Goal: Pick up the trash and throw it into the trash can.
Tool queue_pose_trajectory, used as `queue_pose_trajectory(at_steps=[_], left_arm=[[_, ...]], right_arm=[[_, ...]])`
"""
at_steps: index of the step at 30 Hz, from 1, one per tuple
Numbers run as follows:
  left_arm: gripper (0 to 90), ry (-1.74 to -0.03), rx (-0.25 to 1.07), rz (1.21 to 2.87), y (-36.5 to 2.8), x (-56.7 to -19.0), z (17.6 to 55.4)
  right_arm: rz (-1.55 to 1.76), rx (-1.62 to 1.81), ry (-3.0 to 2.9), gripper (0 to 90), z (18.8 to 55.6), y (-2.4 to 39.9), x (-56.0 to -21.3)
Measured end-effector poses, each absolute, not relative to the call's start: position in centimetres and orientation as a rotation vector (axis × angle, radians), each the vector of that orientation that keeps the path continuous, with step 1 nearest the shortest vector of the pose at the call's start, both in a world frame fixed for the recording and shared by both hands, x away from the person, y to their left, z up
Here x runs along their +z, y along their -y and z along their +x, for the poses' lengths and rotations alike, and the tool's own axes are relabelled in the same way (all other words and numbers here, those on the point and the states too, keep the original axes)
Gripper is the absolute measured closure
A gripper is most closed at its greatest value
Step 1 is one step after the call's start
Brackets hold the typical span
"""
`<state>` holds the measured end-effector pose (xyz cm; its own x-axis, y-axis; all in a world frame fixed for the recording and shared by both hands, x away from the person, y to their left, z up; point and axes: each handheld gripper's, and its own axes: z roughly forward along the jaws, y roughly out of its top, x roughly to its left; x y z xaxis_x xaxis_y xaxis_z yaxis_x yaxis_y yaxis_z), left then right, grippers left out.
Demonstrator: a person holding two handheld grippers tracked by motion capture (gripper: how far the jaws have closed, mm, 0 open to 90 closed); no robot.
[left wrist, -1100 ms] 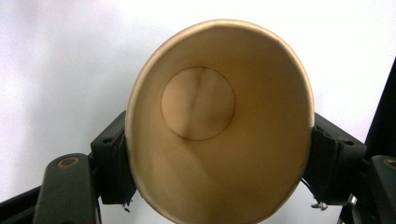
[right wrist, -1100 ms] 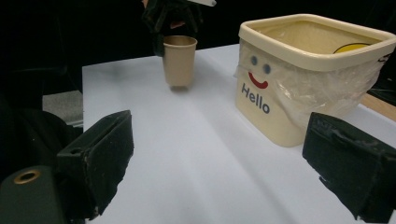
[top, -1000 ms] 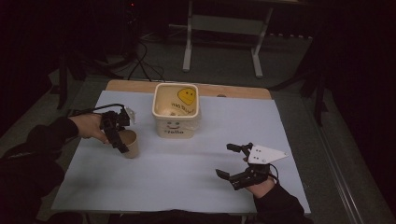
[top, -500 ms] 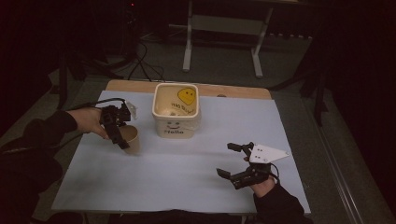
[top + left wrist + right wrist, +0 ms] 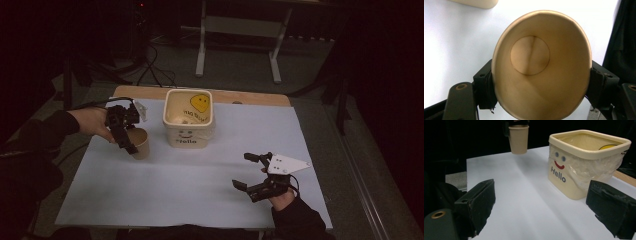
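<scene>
High view: left gripper (image 5: 131, 141) jaws clamp paper cup (image 5: 140, 144) beside bin (image 5: 187, 134); right gripper (image 5: 254, 172) jaws apart.

Left tool (image 5: 131, 141) near desk's left edge, jaws clamped on paper cup (image 5: 139, 142). Right tool (image 5: 254, 172) near front right corner, jaws spread wide, empty.

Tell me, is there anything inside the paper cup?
Empty. The left gripper view looks straight into the paper cup, held by the left gripper, and shows only its bare round bottom.
</scene>
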<state>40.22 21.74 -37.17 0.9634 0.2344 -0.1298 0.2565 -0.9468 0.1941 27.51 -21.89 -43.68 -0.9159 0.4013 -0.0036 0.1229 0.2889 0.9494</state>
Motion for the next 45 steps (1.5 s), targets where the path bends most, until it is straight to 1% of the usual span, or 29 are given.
queue_pose_trajectory(at_steps=[33,45], left_arm=[[26.6,-0.283,-0.128,2.922,-18.9,-32.1,41.1],[27.1,-0.245,-0.087,2.919,-17.6,-30.1,41.9]], right_arm=[[0.486,1.669,-2.324,8.6,27.6,21.9,-43.8],[0.485,1.668,-2.328,8.6,27.6,21.9,-43.8]])
